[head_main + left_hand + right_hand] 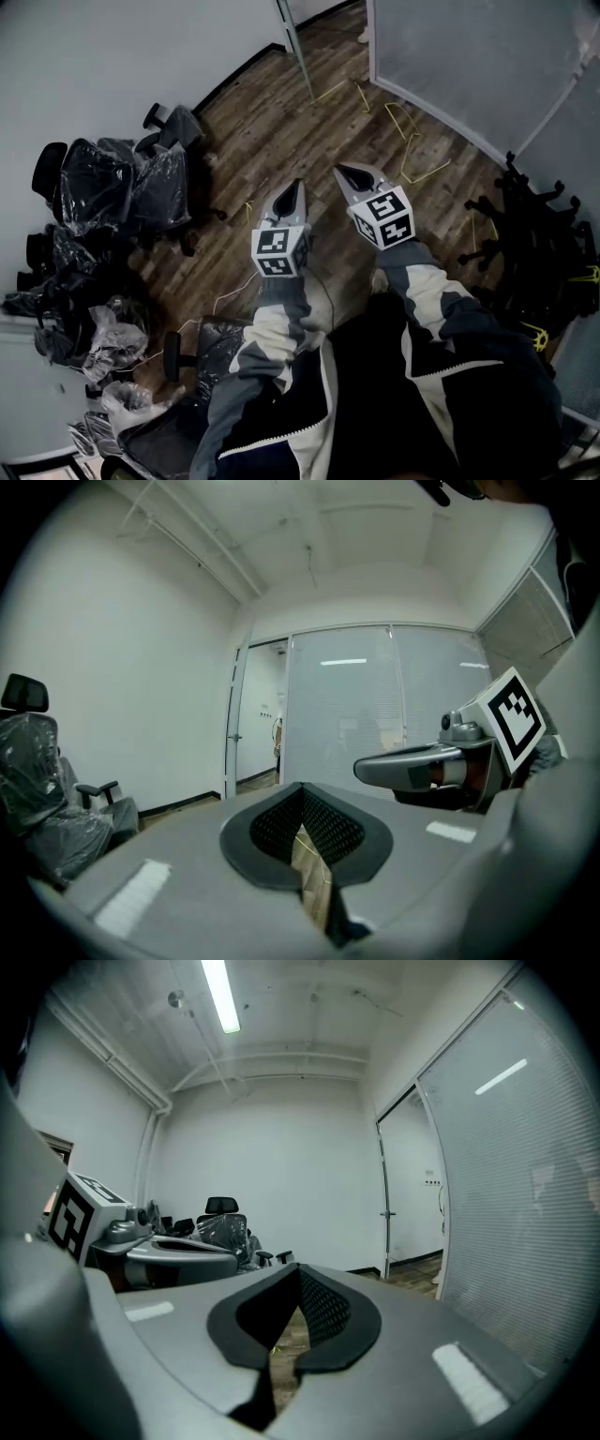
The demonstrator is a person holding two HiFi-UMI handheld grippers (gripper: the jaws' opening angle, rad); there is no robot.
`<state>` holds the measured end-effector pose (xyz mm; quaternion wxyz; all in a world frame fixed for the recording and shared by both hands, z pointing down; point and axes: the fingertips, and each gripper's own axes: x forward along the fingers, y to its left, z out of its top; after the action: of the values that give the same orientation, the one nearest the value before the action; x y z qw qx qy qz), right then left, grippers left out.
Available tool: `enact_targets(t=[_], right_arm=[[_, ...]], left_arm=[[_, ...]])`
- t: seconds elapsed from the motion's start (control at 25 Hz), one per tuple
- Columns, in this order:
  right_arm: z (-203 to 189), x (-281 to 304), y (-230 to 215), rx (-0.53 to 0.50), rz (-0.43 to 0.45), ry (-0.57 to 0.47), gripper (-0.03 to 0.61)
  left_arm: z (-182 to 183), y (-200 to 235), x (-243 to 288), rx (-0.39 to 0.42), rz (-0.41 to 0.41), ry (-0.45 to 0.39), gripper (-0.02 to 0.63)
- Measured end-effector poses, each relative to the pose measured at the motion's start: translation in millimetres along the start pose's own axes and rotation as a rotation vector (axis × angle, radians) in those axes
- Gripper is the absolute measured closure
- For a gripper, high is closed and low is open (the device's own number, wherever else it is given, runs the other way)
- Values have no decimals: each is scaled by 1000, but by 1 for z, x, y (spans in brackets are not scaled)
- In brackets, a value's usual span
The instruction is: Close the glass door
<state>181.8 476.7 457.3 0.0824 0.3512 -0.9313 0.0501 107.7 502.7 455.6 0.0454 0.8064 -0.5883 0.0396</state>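
Two hand-held grippers [298,185] [341,172] and one glass door [233,735].

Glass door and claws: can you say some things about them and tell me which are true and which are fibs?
1. The left claw and right claw are both shut and empty. True.
2. The door is already closed. False: the glass door stands open.
3. Some chairs wrapped in plastic stand by the white wall. True.
4. The right claw grips the door handle. False: it hangs in the air, away from the door.
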Motion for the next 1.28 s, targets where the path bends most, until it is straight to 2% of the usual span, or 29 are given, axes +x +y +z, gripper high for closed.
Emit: enact_targets(t=[0.16, 0.32, 0.44, 0.6, 0.84, 1.08, 1.28], right_arm=[[12, 21, -49, -29, 66, 0, 574], [25, 29, -121, -19, 55, -24, 574], [22, 35, -150, -26, 71, -25, 574], [21, 46, -170, -14, 101, -34, 574], [23, 74, -176, -29, 137, -25, 574], [25, 109, -196, -68, 100, 11, 574], [39, 167, -220, -92, 53, 15, 574]], left_arm=[[13, -3, 54, -8, 16, -8, 611], [22, -12, 115, 2, 22, 3, 611], [22, -16, 146, 2, 40, 9, 611], [28, -10, 171, 14, 67, 16, 611], [29, 12, 202, -10, 71, 19, 611], [23, 42, 242, -50, 29, -4, 611], [30, 84, 292, -58, -35, -25, 611]])
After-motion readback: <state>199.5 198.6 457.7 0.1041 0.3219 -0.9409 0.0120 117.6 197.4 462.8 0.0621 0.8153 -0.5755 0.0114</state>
